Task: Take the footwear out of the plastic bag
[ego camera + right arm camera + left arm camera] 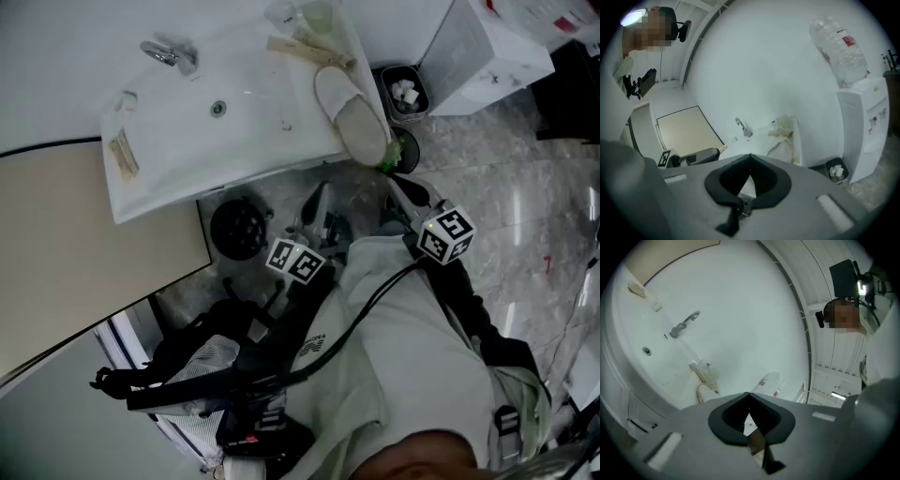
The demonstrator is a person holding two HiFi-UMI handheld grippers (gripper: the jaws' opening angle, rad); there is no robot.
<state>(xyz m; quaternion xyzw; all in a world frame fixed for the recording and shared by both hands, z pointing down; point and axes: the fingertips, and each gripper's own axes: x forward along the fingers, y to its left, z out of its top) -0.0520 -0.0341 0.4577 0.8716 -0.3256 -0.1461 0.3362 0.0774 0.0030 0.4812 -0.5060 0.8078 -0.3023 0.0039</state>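
— At the right end of the white sink counter (187, 178), where is the footwear found?

— One white slipper (352, 112) is laid lengthwise along the counter's right edge, with one end at the front corner. It is judged to be out of the plastic bag (305, 21), which is crumpled just behind it against the wall.

— Is anything seen inside the bag?

— Something pale with tan strips is made out through the clear film. Whether it is the second slipper cannot be told. If it is, half of the task is judged undone.

— How are the grippers held?

— Both are kept close to the person's body, well apart from slipper and bag. The left gripper (749, 397) is clenched, its jaws pressed together with nothing gripped. The right gripper (750, 158) is likewise closed and empty. This posture is judged to be a pause between steps, not a reach.

— Why would the slipper be set where it is?

— That edge is the bare stretch nearest the bag, and it is kept clear of the basin (244, 122) and the faucet (169, 54), presumably so that the slipper stays dry.

— What other containers are noted?

— A small bin (384, 84) is stood on the floor between the counter and the water dispenser (487, 52), and crumpled white paper is held in it. A few small packets (122, 150) are laid at the basin's left side.
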